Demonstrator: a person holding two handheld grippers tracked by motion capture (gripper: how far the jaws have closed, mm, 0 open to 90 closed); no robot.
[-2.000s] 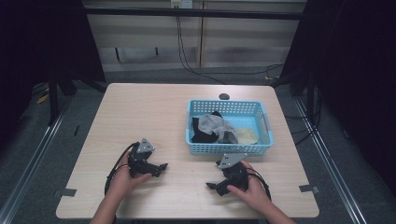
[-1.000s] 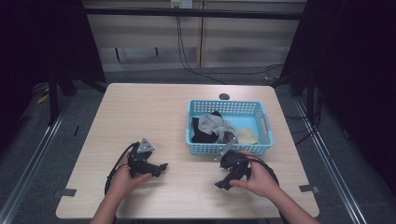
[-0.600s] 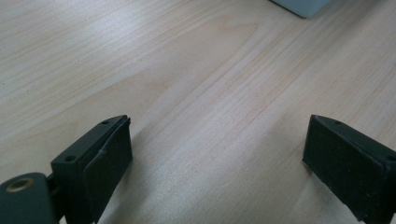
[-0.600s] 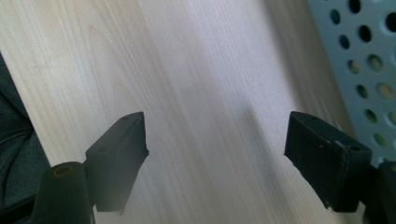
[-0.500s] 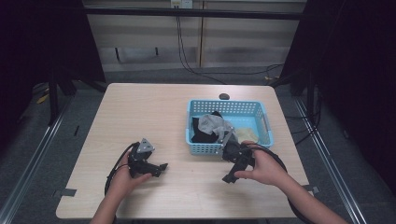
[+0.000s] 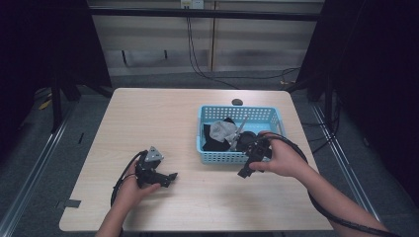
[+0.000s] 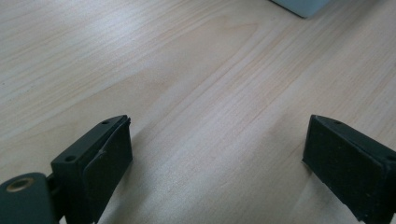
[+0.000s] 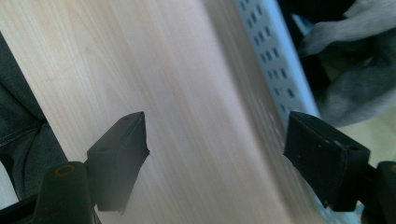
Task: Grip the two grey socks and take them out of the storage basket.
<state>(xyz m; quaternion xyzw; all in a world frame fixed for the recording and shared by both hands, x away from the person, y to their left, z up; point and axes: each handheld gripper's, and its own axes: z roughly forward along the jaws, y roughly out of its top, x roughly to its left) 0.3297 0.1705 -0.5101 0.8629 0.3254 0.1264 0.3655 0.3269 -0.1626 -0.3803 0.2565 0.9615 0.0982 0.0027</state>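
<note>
The right gripper (image 6: 245, 169), jaws wide apart and empty, hangs at the near wall of the light-blue perforated plastic basket (image 6: 236, 157); it should clear that rim, then drop onto the grey crumpled cloth (image 6: 221, 130) inside, beside a black garment (image 6: 210, 143); the left gripper (image 6: 169, 177), also spread, rests well left of the basket.

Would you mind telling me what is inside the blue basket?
The basket holds a grey cloth lying on a black one. The right gripper and hand cover its near right part.
</note>
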